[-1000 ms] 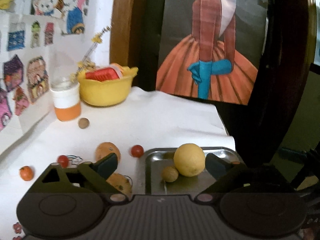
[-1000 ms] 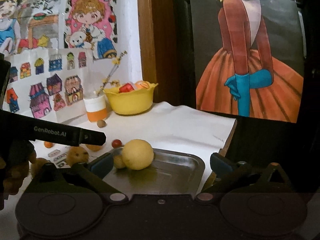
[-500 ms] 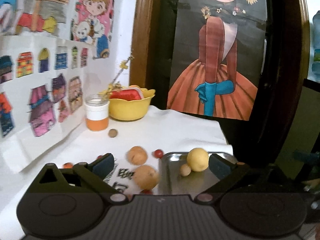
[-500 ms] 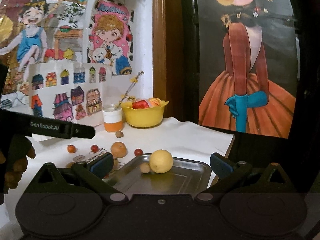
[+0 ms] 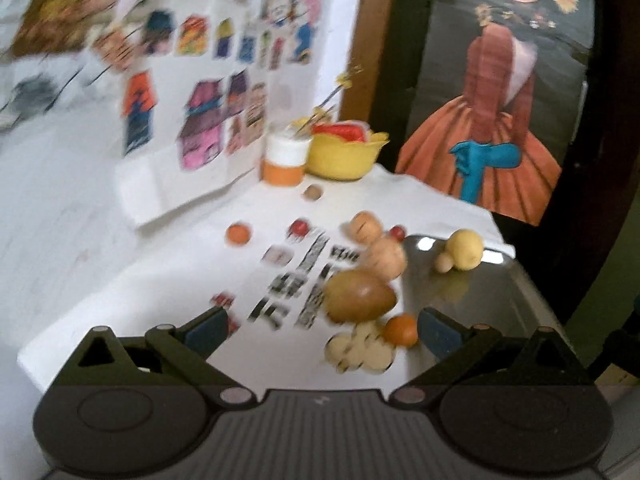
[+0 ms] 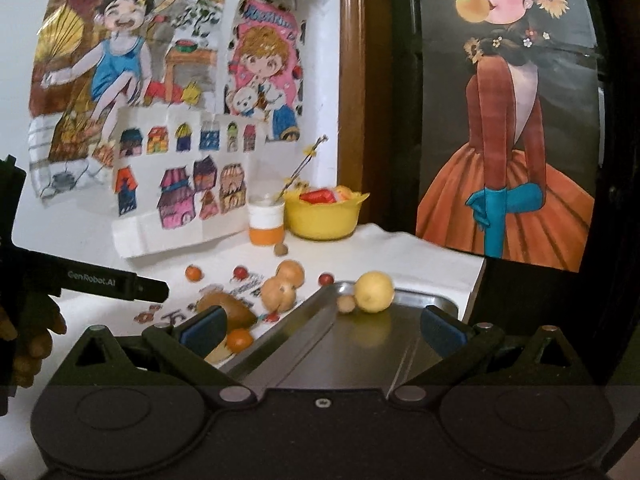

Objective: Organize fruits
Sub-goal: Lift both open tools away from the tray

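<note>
Both grippers drew back, jaws wide and empty, fruit scattered beside tray (image 6: 360,344).

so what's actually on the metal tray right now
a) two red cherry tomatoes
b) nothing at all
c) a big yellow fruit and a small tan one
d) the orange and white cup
c: on the metal tray there is only the big yellow fruit with the small tan fruit right beside it; every other fruit lies on the white cloth.
</note>
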Motion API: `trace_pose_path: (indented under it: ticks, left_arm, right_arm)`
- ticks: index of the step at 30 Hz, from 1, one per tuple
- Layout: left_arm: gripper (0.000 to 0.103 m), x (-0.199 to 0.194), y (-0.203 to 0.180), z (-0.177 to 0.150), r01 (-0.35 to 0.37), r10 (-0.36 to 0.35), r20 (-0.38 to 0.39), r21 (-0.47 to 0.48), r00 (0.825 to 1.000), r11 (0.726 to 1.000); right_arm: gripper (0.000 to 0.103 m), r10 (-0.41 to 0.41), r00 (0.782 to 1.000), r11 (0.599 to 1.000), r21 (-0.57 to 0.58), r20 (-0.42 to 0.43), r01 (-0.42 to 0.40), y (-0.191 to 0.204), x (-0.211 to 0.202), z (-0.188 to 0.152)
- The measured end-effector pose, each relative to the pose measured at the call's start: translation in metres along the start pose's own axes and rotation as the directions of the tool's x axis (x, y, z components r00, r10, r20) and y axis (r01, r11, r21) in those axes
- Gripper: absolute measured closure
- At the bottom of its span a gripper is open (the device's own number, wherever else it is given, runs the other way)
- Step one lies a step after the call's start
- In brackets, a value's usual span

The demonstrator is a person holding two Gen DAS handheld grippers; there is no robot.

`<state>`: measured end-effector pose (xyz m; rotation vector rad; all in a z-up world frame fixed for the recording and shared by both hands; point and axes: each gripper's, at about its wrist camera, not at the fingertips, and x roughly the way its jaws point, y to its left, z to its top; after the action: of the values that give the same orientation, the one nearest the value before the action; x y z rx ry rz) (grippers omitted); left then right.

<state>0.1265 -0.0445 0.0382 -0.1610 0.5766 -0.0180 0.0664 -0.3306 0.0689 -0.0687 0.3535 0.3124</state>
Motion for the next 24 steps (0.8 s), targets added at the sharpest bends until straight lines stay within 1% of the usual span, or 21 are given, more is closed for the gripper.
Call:
trace_pose_path:
  ticks: [3,4,8,13,16,24]
  left_arm:
    - [0.000,-0.005,0.015,-0.013,-0.021,0.020,-0.018,-0.021,1.000,1.000]
    - [0.000,-0.006,0.018,-0.016,-0.026,0.026,-0.022,-0.024,0.999,0.999]
    - [0.000,-0.014,0.028,-0.030,-0.044,0.043,-0.034,-0.027,0.998,0.999]
    - [0.000,-0.020,0.036,-0.045,-0.035,0.033,-0.071,-0.029,0.997,0.999]
    - [0.000,-0.022,0.039,-0.050,-0.031,0.029,-0.081,-0.034,0.996,0.999]
    - [0.000,-0.026,0.052,-0.059,-0.025,0.020,-0.094,-0.050,0.995,0.998]
  right_arm:
    - [0.001,-0.001,0.999,1.000,-0.005,-0.035,0.001,0.020,-0.003,-0.012]
    - [0.001,-0.001,0.999,1.000,-0.005,-0.035,0.001,0.020,-0.003,-0.012]
    - [0.001,0.009,0.996,1.000,0.011,-0.084,-0.008,0.040,-0.003,-0.025]
    - [0.001,-0.016,0.992,1.000,-0.007,-0.128,0.015,0.056,-0.004,-0.033]
    - [0.001,-0.027,0.986,0.999,-0.022,-0.164,0.024,0.064,-0.003,-0.037]
    - [0.001,-0.019,0.970,0.999,-0.047,-0.243,0.007,0.086,0.003,-0.048]
